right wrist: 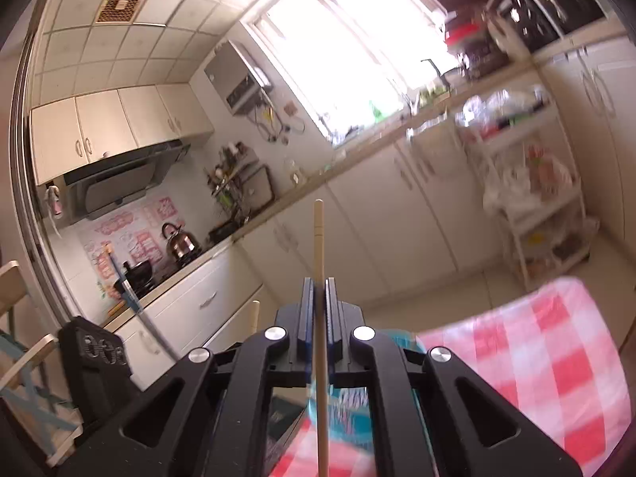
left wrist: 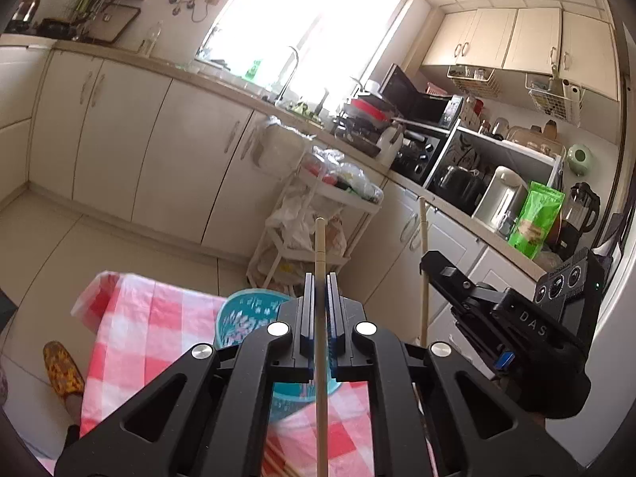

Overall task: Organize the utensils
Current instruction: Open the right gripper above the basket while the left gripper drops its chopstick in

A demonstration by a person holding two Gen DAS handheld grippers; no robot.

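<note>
**Chopsticks held upright above the teal basket**

Both grippers are clamped shut, each on one chopstick. The left gripper [left wrist: 318, 290] pinches its chopstick [left wrist: 320, 246] with the long axis standing up through the jaws; the right gripper [right wrist: 317, 294] holds its chopstick [right wrist: 318, 238] likewise. Teal basket [left wrist: 254, 310] sits below on the checked counter [left wrist: 131, 330], nearer the left. Readable lettering: "DAS" on the right gripper's body.

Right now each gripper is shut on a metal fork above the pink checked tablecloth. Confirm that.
Not forks. The left gripper is shut on a pale wooden chopstick, as the left wrist view shows, and the right gripper is shut on another chopstick, as the right wrist view shows. Both are above the pink checked tablecloth.
</note>
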